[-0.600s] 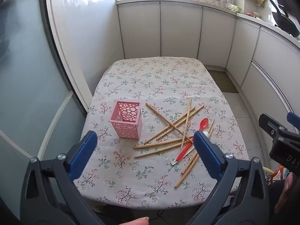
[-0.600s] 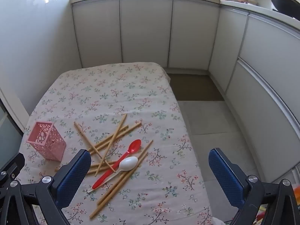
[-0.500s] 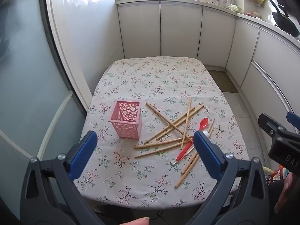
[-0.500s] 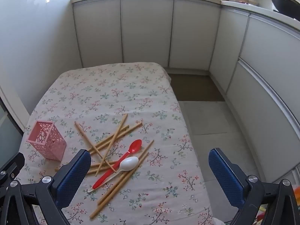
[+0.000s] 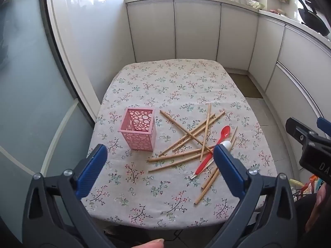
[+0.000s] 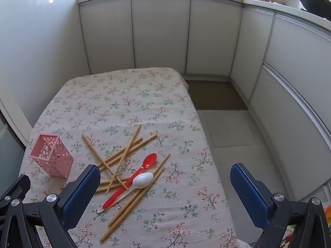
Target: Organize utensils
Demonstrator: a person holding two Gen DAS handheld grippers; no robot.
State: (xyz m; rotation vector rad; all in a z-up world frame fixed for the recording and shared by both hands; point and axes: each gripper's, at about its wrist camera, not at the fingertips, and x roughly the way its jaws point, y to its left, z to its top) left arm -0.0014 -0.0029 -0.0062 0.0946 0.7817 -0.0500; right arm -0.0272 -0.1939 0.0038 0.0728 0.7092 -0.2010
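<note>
I hold my left gripper (image 5: 158, 157) over the near edge of the floral tablecloth (image 5: 171, 82), its blue pads spread wide with nothing between them. My right gripper (image 6: 165, 188) hangs over the near right corner of the same cloth, its pads just as far apart and bare. The pink perforated holder (image 5: 138, 131) stands upright and is my landmark. Just to the right of the holder lies a loose heap of wooden chopsticks (image 5: 191, 133), crossing one another at odd angles, none of them inside the holder. Further right of the holder, at the edge of the heap, a red plastic spoon (image 6: 132, 180) lies slanted with its bowl pointing away from me, and a white plastic spoon (image 6: 140, 181) rests beside it, touching it and lying over some chopsticks. Two more chopsticks (image 6: 132, 204) run side by side from under the spoons toward me. Beyond the holder, white cabinets (image 6: 161, 33) curve round the room.
</note>
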